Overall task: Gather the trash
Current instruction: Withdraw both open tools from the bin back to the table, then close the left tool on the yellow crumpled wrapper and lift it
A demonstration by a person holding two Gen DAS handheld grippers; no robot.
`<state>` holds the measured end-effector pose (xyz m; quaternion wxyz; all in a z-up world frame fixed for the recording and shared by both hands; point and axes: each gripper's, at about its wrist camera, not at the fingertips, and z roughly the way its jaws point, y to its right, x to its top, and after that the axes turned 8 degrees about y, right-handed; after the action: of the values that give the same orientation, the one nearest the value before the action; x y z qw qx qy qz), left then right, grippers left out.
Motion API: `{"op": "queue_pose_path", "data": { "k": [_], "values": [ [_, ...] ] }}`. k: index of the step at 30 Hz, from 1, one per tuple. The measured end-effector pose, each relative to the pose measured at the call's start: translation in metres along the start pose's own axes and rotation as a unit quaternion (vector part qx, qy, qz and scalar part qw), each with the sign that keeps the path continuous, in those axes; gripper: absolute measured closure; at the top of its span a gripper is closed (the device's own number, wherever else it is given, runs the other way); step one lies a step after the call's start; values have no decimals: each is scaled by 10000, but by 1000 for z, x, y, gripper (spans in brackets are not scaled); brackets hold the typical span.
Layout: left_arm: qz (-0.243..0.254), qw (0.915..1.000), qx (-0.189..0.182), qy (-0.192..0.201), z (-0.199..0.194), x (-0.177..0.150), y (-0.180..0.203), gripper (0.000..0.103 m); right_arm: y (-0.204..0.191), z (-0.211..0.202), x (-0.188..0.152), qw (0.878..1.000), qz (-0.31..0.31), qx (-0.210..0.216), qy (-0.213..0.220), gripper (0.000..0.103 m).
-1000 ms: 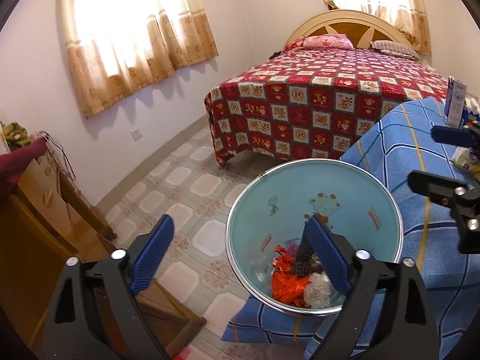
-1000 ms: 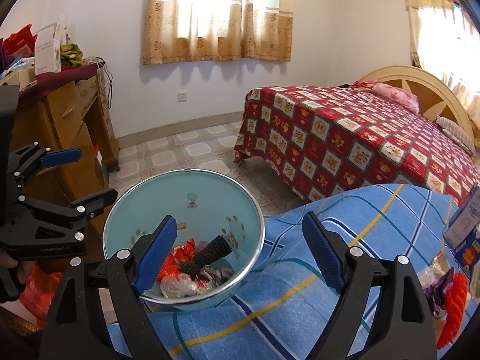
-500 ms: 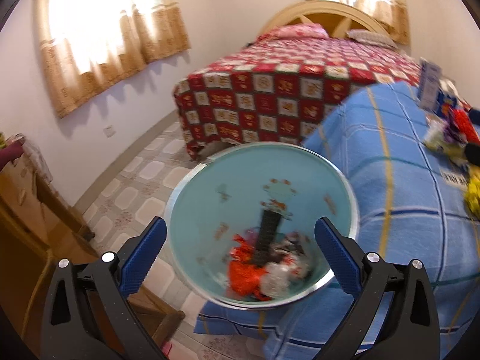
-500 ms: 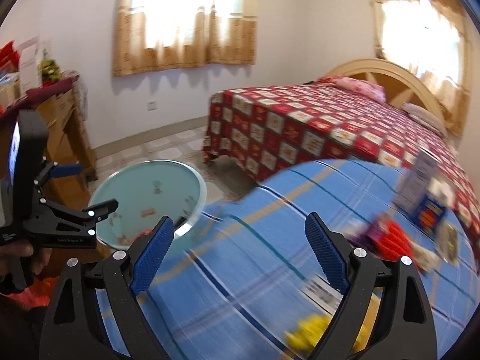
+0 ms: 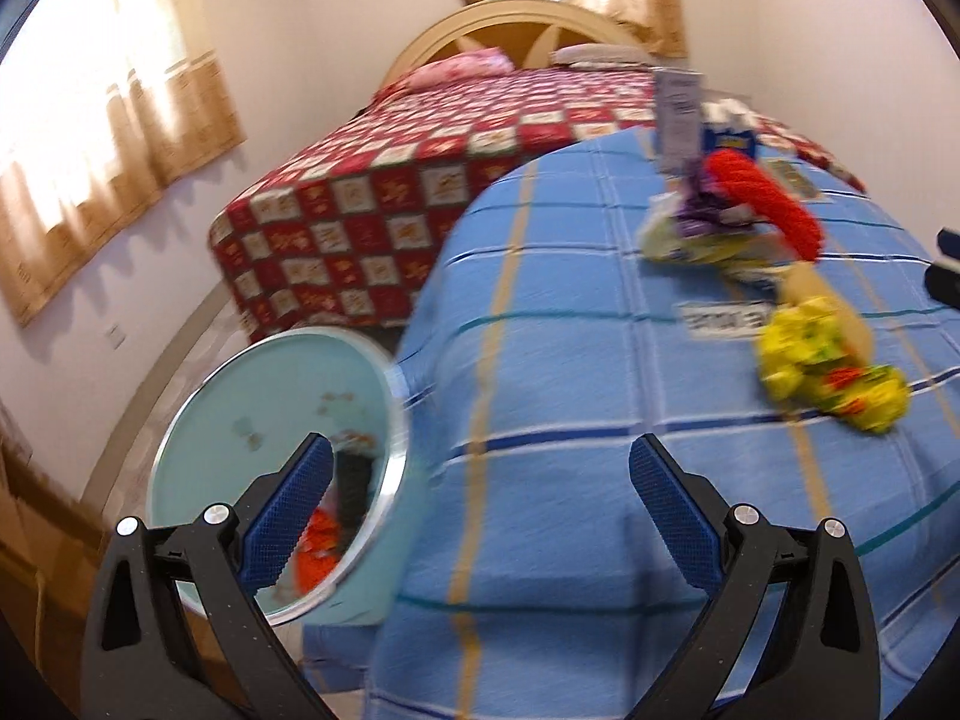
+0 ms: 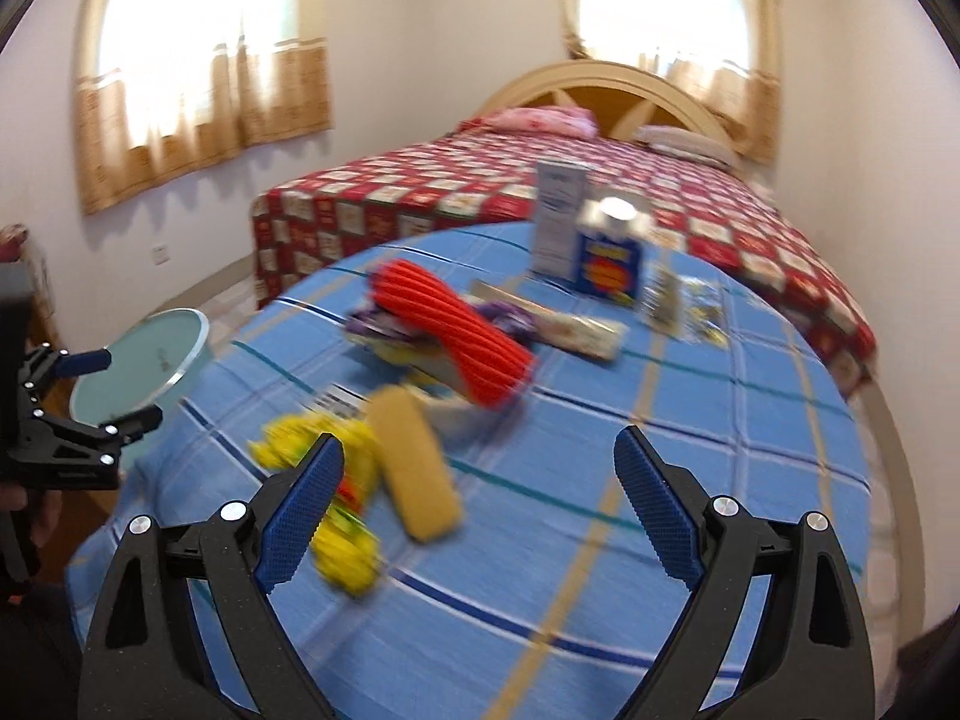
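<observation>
Moved: both views have swung off the pale blue round waste bin [image 5: 270, 396] onto the blue checked tablecloth [image 6: 690, 420].
Right gripper [image 6: 478, 501]: jaws have just been opening, wide, nothing between.
Left gripper [image 5: 480, 513]: wide apart, empty.
Trash: crumpled yellow wrapper [image 6: 336, 516] beside the tan oblong packet [image 6: 414, 474], just ahead.
Handling: probably light, crinkly; pinch a raised fold.
</observation>
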<state>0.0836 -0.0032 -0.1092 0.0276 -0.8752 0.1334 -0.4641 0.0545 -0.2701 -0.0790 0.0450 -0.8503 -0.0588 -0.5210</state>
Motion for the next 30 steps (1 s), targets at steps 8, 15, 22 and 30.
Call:
{"op": "queue_pose_path", "data": {
  "k": [8, 15, 22, 30],
  "values": [
    [219, 9986, -455, 150, 13, 15, 59, 6, 58, -10, -32, 9980, 404, -450, -204, 13],
    [405, 9969, -656, 149, 13, 15, 84, 7, 71, -8, -50, 9965, 577, -535, -270, 13],
    [517, 9931, -1049, 23, 23, 16, 97, 37, 64, -2, -55, 9970, 525, -454, -332, 12],
    [372, 9875, -1526, -82, 25, 15, 92, 96, 54, 1, -58, 9973, 479, -392, -395, 12]
  ]
}}
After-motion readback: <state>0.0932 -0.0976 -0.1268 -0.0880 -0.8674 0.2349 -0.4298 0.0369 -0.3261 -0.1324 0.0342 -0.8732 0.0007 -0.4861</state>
